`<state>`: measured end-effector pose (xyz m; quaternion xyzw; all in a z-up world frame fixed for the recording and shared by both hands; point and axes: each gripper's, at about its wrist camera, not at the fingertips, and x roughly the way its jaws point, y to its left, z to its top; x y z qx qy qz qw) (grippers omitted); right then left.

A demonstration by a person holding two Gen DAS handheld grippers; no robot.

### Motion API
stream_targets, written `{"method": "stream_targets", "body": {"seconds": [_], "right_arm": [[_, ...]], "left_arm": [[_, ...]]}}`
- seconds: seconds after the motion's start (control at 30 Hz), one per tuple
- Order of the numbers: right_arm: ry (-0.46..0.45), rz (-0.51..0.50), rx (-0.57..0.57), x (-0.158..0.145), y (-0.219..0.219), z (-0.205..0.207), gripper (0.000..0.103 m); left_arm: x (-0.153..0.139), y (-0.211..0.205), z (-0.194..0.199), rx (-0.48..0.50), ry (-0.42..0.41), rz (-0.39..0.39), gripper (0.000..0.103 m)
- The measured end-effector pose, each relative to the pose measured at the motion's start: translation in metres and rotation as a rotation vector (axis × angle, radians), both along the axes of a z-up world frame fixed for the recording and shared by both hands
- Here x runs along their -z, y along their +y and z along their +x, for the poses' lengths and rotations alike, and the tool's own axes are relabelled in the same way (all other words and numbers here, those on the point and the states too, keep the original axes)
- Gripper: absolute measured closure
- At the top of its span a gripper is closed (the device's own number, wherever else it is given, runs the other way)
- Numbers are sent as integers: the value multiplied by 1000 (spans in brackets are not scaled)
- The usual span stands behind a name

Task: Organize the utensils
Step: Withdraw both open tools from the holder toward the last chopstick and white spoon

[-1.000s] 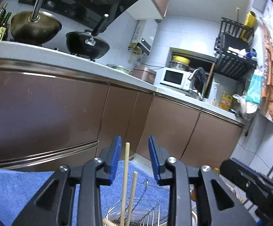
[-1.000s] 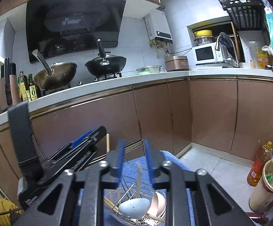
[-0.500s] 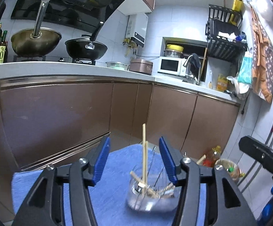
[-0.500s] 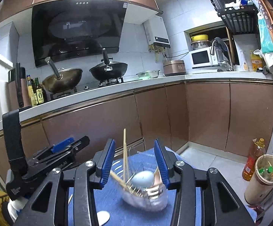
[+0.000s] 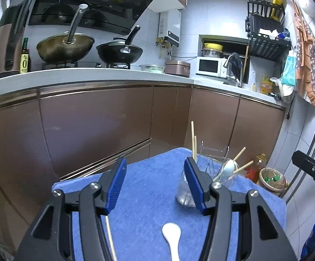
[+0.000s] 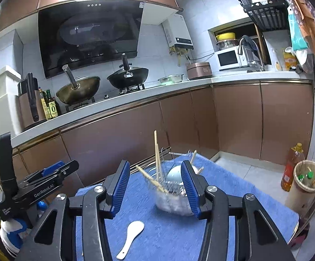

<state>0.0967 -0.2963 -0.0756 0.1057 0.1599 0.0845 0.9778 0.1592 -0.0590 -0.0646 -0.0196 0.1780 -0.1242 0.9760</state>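
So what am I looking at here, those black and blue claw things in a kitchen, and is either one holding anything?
Those are two handheld grippers, one in each of a person's hands, each with a camera looking along its fingers. One picture comes from the left gripper, the other from the right gripper. Both point at a blue towel in front of the kitchen cabinets. On the towel stand a wire utensil holder with chopsticks and a spoon in it, and a loose white spoon. A single chopstick lies near the left gripper. Neither gripper holds anything; the right gripper's jaws are opening.
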Motion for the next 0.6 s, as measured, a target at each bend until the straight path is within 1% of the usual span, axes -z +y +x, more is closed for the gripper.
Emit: {"method": "stream_targets", "body": {"seconds": [0.1, 0.23, 0.6], "right_arm": [[17, 11, -11, 4, 6, -5, 56], [29, 18, -28, 9, 15, -13, 54], [29, 41, -29, 13, 18, -39, 52]], "left_arm": [[4, 8, -12, -11, 16, 20, 50], [6, 16, -23, -23, 35, 16, 50], [-2, 25, -54, -30, 22, 18, 50]]}}
